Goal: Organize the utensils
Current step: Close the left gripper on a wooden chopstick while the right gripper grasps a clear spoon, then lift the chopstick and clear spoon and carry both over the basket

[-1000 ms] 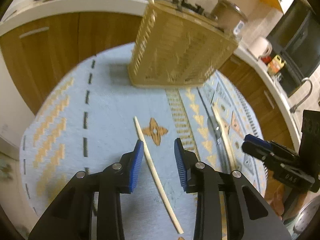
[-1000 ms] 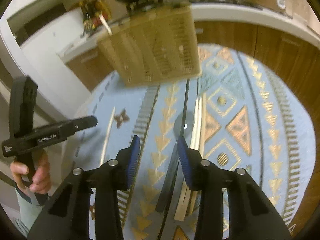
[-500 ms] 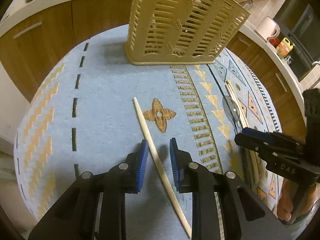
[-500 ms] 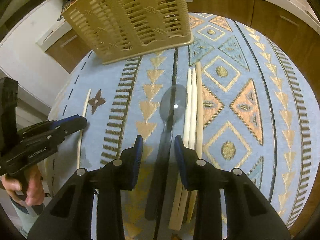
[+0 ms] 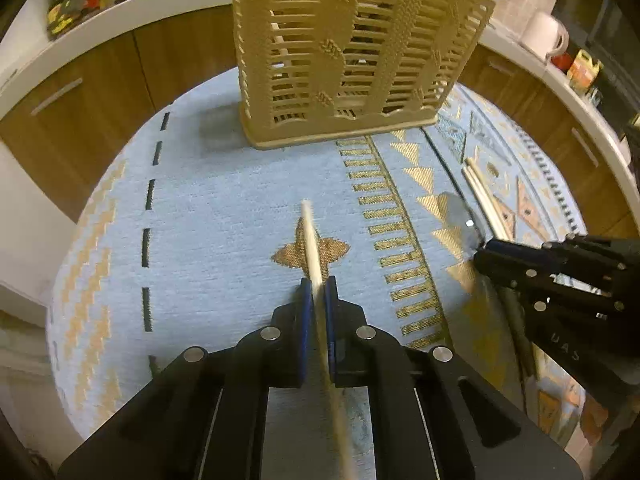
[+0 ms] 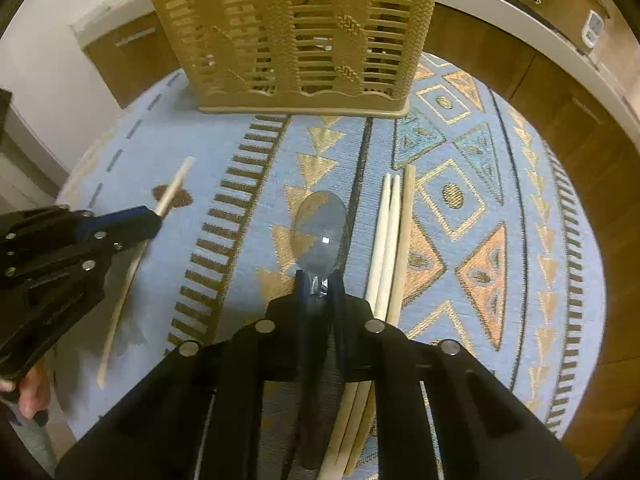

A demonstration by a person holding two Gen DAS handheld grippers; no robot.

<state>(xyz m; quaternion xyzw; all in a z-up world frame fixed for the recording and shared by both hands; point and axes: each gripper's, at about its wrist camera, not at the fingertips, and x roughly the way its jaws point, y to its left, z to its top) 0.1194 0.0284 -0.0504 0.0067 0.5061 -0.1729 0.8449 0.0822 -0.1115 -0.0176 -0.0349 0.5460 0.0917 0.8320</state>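
Observation:
A single pale chopstick (image 5: 310,232) lies on the blue patterned cloth, and my left gripper (image 5: 316,284) is closing, its blue pads pressed on the stick's middle. From the right wrist view, that left gripper (image 6: 154,216) grips the chopstick (image 6: 176,184) at the left. My right gripper (image 6: 319,278) is closing on the neck of a dark spoon (image 6: 320,232), with its bowl just ahead of the tips. Three more chopsticks (image 6: 390,240) lie side by side right of the spoon. The slatted beige utensil basket (image 6: 296,28) stands upright at the far side.
The cloth (image 5: 224,208) covers a round table, with its edge close on every side. Wooden cabinets (image 5: 100,80) and a white counter (image 5: 120,12) ring the table. A white mug (image 5: 544,36) stands on the counter at the right. A hand (image 6: 28,392) holds the left gripper's handle.
Both grippers have come down and forward toward the cloth. The left jaws shut on the single chopstick and the right jaws shut on the spoon's neck. The basket now looks nearer.

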